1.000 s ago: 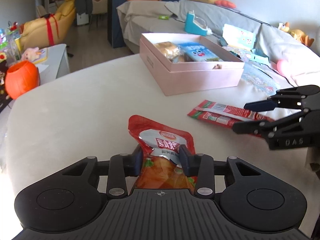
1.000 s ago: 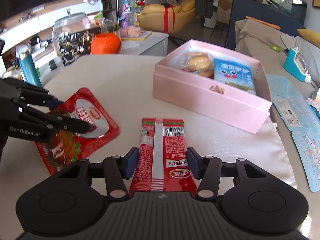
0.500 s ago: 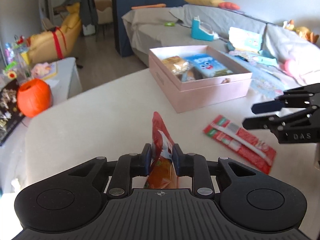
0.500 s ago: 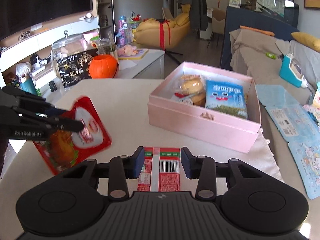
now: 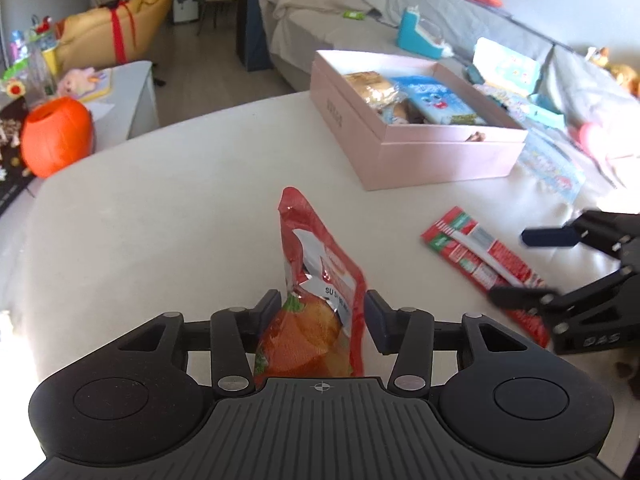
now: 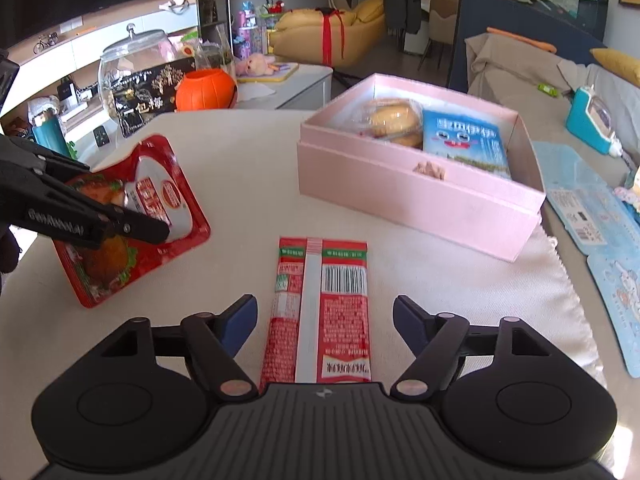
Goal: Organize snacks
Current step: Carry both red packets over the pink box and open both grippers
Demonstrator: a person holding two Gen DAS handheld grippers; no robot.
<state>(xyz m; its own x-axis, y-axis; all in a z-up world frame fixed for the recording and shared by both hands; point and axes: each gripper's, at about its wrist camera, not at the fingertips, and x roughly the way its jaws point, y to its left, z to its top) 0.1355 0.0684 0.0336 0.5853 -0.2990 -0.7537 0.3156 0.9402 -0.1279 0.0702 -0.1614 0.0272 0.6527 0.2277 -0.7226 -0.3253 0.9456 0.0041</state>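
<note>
My left gripper point(image 5: 322, 306) is shut on a red foil snack pouch point(image 5: 320, 276) and holds it on edge above the table; the pouch also shows in the right wrist view point(image 6: 132, 216). My right gripper point(image 6: 325, 316) is open, its jaws on either side of a flat red sausage packet point(image 6: 320, 304) lying on the table; the packet also shows in the left wrist view point(image 5: 480, 264). The open pink box point(image 6: 404, 196) stands beyond, holding a wrapped bun point(image 6: 390, 118) and a blue snack bag point(image 6: 464, 140).
The white table point(image 5: 160, 220) has its far edge near an orange pumpkin pot point(image 5: 56, 136). A glass jar point(image 6: 132, 72) and side cabinet stand left. A cloth point(image 6: 520, 300), blue printed cards point(image 6: 588, 216) and a sofa lie right.
My left gripper closed on the red pouch and lifted it off the table, turning it on edge. My right gripper pulled back and opened wider around the sausage packet.
</note>
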